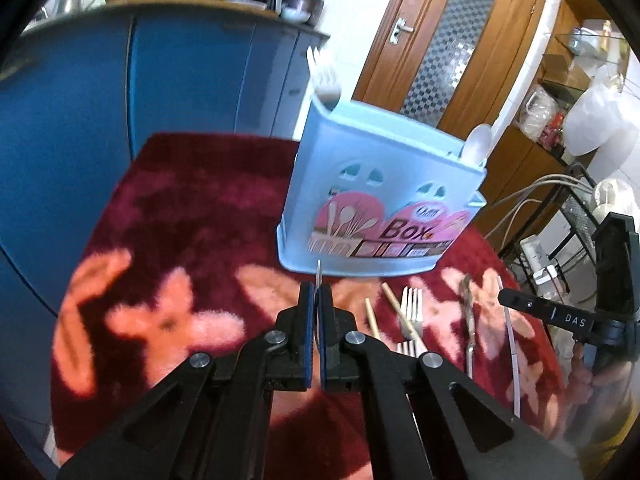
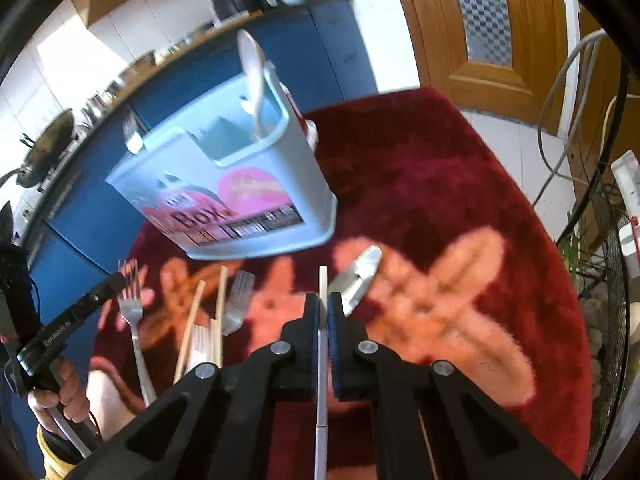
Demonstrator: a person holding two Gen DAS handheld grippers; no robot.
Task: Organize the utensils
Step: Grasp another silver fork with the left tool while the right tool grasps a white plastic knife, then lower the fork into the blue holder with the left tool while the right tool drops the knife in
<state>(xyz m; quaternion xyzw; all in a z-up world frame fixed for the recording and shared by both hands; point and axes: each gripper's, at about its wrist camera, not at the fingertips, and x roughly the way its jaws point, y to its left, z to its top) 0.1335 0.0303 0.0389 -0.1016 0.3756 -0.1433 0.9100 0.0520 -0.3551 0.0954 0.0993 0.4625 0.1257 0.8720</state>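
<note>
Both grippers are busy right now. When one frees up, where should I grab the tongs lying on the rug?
Take the tongs across the narrow middle of their arms, coming from above. They lie flat on the rug with the wide jaw end toward the box, clear of the forks, so a top-down pinch should fit.

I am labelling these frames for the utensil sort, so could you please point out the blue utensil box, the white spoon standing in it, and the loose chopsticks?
Blue utensil box (image 1: 360,184): left wrist view, front wall.
White spoon (image 2: 251,60): right wrist view, bowl.
Chopsticks (image 2: 219,300): right wrist view, shaft.
</note>
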